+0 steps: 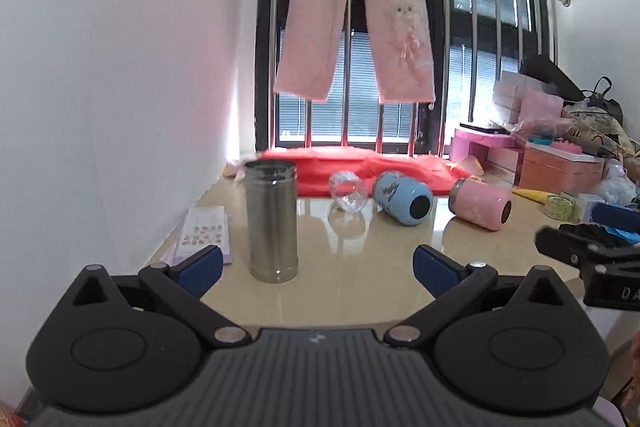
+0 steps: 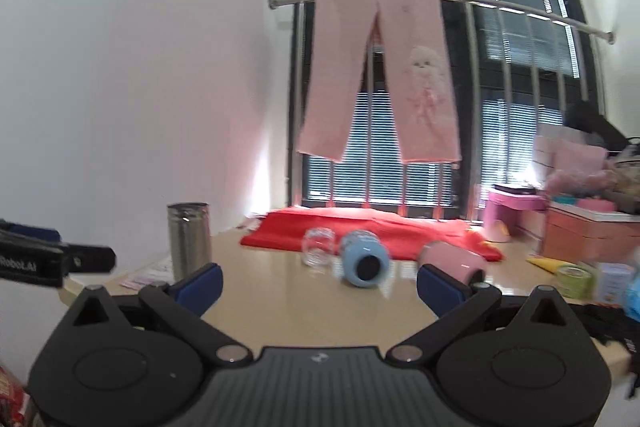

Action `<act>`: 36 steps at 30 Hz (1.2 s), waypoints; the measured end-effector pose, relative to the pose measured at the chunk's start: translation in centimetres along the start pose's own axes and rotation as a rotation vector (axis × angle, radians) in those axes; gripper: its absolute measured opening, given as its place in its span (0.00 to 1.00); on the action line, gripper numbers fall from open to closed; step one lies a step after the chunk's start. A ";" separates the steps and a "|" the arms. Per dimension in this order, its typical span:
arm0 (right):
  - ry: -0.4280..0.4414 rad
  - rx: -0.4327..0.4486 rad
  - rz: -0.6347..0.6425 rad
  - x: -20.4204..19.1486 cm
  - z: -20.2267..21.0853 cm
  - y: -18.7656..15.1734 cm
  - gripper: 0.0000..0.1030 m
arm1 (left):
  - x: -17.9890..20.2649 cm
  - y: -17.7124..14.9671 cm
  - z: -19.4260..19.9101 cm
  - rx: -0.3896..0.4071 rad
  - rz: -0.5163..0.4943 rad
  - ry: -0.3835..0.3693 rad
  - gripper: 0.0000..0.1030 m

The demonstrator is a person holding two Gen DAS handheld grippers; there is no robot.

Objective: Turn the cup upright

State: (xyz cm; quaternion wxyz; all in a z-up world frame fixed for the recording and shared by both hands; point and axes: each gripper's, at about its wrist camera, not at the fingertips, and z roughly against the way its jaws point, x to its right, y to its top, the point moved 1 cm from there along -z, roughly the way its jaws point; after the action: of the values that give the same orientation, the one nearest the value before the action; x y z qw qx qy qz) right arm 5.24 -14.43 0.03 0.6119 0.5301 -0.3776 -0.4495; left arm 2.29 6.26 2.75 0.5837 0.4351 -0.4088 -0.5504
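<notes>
Views: only the left wrist view shows the booklet clearly.
Cups: four; steel cup upright, glass cup, blue cup and pink cup lying on the worktop.
Left gripper: fingers released, steel cup just ahead.
Right gripper: fingers released, blue cup ahead between them.

Pink cup half hidden behind right gripper.
</notes>
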 end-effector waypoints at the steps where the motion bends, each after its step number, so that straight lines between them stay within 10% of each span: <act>1: -0.015 -0.006 -0.002 0.3 0.6 -0.3 1.00 | 0.2 0.0 0.2 0.010 0.004 -0.001 1.00; 36: -0.014 -0.001 -0.019 1.2 2.2 -1.1 1.00 | 0.2 -2.0 1.0 0.006 0.036 -0.021 1.00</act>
State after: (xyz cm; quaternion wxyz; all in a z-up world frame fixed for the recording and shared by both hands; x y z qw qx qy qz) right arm 3.33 -16.28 -0.73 0.6052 0.5300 -0.3767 -0.4593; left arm 0.75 5.97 1.14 0.5878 0.4238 -0.4242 -0.5431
